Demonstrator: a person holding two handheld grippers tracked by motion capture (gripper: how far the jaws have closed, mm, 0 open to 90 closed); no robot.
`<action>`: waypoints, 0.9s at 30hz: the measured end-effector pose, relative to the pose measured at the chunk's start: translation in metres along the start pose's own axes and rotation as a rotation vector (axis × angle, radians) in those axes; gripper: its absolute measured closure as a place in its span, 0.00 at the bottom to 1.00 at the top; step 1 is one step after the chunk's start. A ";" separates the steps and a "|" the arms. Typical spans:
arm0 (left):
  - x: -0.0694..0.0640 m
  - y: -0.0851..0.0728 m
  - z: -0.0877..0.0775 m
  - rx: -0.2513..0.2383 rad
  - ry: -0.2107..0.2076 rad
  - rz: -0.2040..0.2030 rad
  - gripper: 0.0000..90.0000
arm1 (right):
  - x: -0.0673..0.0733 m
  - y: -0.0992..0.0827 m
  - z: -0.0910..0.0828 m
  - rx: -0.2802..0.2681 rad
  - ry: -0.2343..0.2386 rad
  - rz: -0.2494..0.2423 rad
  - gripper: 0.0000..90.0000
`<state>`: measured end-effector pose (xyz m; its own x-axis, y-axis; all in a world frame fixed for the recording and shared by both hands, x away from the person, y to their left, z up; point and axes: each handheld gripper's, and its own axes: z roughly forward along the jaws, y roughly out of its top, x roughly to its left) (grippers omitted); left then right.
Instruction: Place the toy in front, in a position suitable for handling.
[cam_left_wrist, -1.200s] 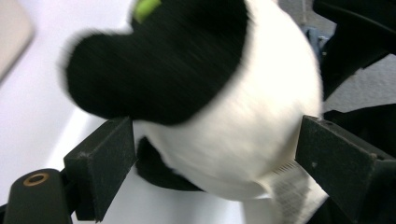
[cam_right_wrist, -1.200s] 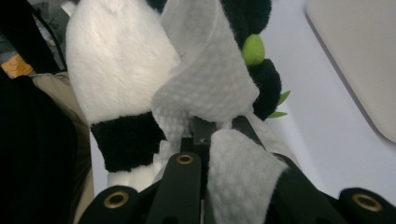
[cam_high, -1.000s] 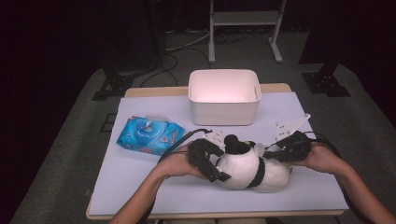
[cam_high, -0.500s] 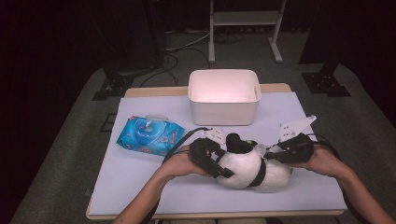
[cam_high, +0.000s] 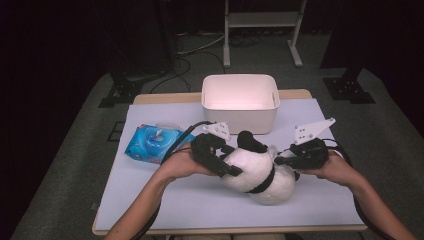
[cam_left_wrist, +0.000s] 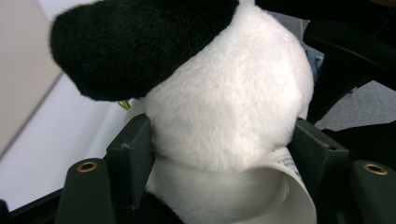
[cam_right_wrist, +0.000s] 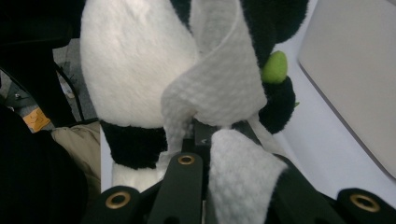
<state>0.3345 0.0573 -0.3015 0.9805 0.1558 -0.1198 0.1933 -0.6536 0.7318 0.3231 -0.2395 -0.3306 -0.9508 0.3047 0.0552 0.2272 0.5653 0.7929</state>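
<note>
Jaws of the left gripper have just been closing around the plush panda, and the left gripper view now has both black pads pressed into the white fur of the toy's body, denting it on either side, with a black limb of the toy above and a curl of white care label below. Compared with a second ago, the panda sits a little higher and more upright in the high view, its black ear nearer the white plastic bin at the far edge of the tabletop, so the left hand seems to have taken a firm hold and begun to lift or tip it. The right gripper is closed tight on a white wet wipe, which drapes from the pinched jaws against the panda's side beside a small green patch. The toy itself rests near the middle of the tabletop, slightly toward the near edge and the right, between the two hands. A blue pack of wipes lies toward the left edge, untouched. With the panda now steadied by one gripper and the wipe held against it by the other, the work looks like wiping the toy clean, and the fresh grip should let the wipe rub without pushing the panda away.
</note>
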 end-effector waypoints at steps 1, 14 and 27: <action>0.000 0.001 -0.004 -0.004 0.004 0.001 0.34 | 0.001 0.001 0.001 -0.004 0.006 -0.002 0.93; -0.007 0.010 0.002 -0.009 -0.029 0.026 0.33 | 0.004 -0.005 -0.003 0.060 0.028 -0.025 0.92; -0.018 0.025 0.013 0.013 -0.029 0.075 0.31 | 0.010 0.023 -0.032 0.060 -0.030 -0.083 0.92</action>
<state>0.3219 0.0285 -0.2896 0.9928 0.0843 -0.0847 0.1194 -0.6720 0.7309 0.3123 -0.2483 -0.2923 -0.9604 0.2772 -0.0283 0.1608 0.6342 0.7563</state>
